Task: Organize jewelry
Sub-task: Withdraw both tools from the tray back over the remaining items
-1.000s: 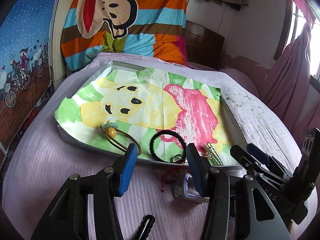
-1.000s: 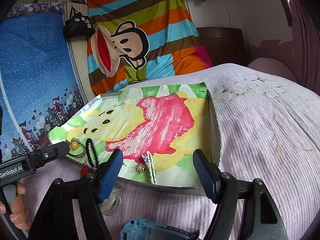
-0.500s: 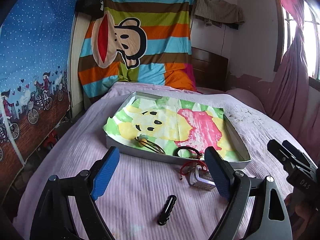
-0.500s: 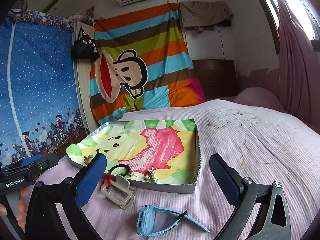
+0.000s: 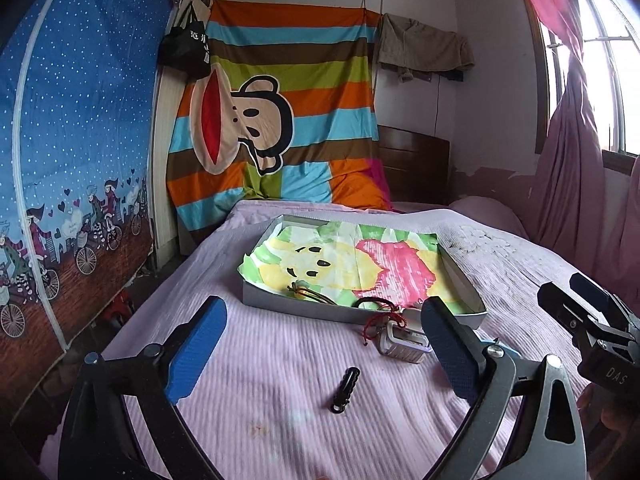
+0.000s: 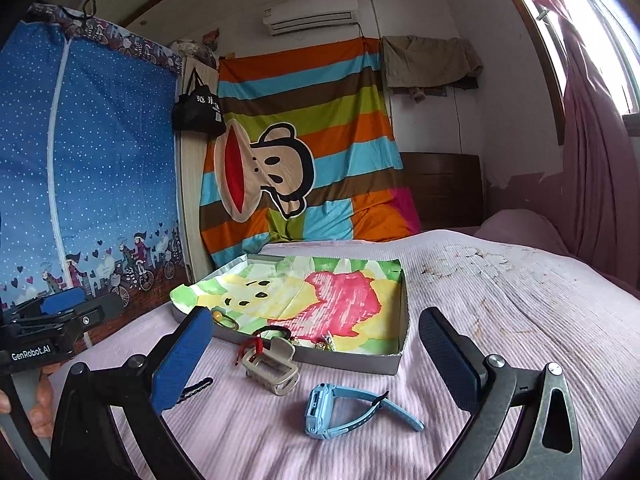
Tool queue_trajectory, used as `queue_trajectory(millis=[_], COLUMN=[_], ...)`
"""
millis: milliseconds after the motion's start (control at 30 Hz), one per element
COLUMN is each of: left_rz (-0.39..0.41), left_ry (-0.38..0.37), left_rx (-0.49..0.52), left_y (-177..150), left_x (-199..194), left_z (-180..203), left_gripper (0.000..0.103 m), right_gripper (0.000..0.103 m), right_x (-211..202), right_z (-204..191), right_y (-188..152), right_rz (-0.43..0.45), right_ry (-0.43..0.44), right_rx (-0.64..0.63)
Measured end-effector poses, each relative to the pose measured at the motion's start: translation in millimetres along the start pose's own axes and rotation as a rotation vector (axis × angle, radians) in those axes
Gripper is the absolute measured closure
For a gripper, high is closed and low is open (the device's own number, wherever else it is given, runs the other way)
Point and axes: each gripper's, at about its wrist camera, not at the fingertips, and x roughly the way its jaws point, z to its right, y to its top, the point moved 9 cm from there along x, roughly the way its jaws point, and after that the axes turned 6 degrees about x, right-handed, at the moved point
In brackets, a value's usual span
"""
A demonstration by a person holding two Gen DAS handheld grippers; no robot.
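Note:
A shallow grey tray (image 5: 280, 304) lined with a painted yellow and pink sheet lies on the pink bed; it also shows in the right wrist view (image 6: 396, 360). Inside it are a gold bangle with a bead (image 5: 310, 294), a black hair tie (image 5: 370, 302) and small earrings (image 6: 326, 344). In front of the tray lie a silver watch (image 5: 402, 342) with a red cord (image 6: 256, 346), a black hair clip (image 5: 345, 389) and a blue watch (image 6: 344, 408). My left gripper (image 5: 320, 356) is open and empty above the clip. My right gripper (image 6: 316, 364) is open and empty above the watches.
The bed's pink cover (image 5: 260, 380) stretches around the tray. A striped monkey-print blanket (image 5: 272, 120) hangs at the headboard. A blue curtain (image 5: 60, 160) borders the bed's left side, and a pink curtain (image 6: 592, 160) hangs by the window at right.
Both grippers have pulled back and up from the tray and opened wider. The items in front of the tray have come into view.

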Motion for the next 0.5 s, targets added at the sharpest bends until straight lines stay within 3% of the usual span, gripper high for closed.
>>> queue_trajectory(millis=[500], left_rz=[-0.017], left_ry=[-0.006], left_rx=[0.034], left_y=[-28.6], left_x=[-7.3], left_z=[-0.2], left_gripper=[0.004], right_gripper=[0.0], right_x=[-5.5], right_z=[1.1], right_y=[-31.7], right_rz=[-0.054], right_ry=[0.006], right_rx=[-0.017])
